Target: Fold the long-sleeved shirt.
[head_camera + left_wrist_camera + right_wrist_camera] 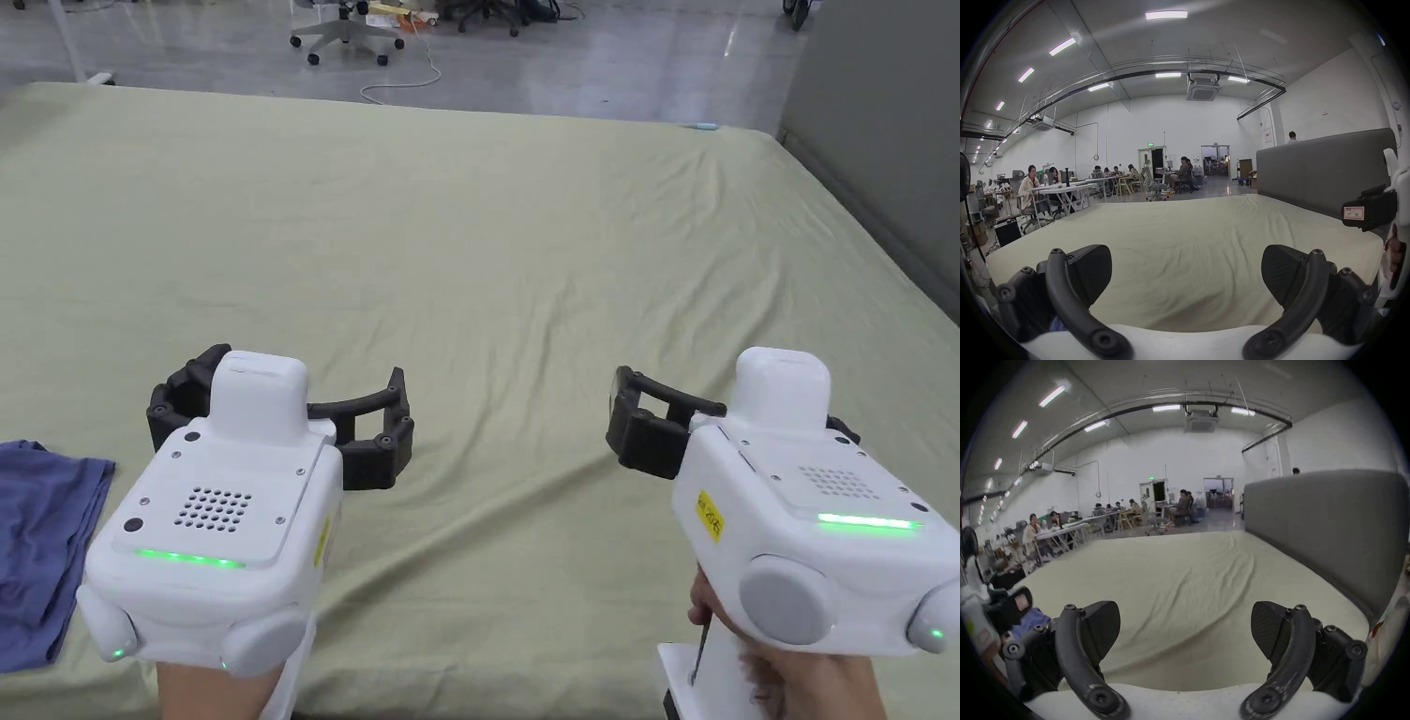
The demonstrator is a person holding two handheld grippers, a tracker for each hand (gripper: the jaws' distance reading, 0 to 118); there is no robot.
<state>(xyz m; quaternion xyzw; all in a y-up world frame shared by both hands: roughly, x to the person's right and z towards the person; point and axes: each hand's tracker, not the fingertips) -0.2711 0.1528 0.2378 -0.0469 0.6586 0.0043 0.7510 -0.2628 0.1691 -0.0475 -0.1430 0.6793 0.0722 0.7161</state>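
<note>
A wide bed under a wrinkled pale olive-green sheet (525, 262) fills the foreground, grey padded headboard (872, 122) running along the three o'clock side, polished floor and a wheeled office chair (347, 37) past the far edge at twelve. Both tools hang just above the bare sheet. The left white-bodied gripper with black jaws (281, 412) is spread wide, nothing between its jaws; the right white-bodied gripper with black jaws (727, 417) shows one jaw from above, and its own camera has the pair (1185, 630) gaping too, empty.

And the shirt? The crumpled blue-purple long-sleeved shirt (42, 553) sits way out at eight o'clock, bunched at the near edge of the bed, touching neither tool.

The risk, as I read it: it's a heap, so a grab could pinch several layers, or a sleeve, and drag it out twisted. Being so near the edge, a clumsy tug could slide it off. The loose sheet could also get nipped along with the cloth.

The right gripper view catches the shirt (1033, 621) at nine o'clock beside the left tool. Both gripper views show people at desks (1033, 185), which the head view misses.
</note>
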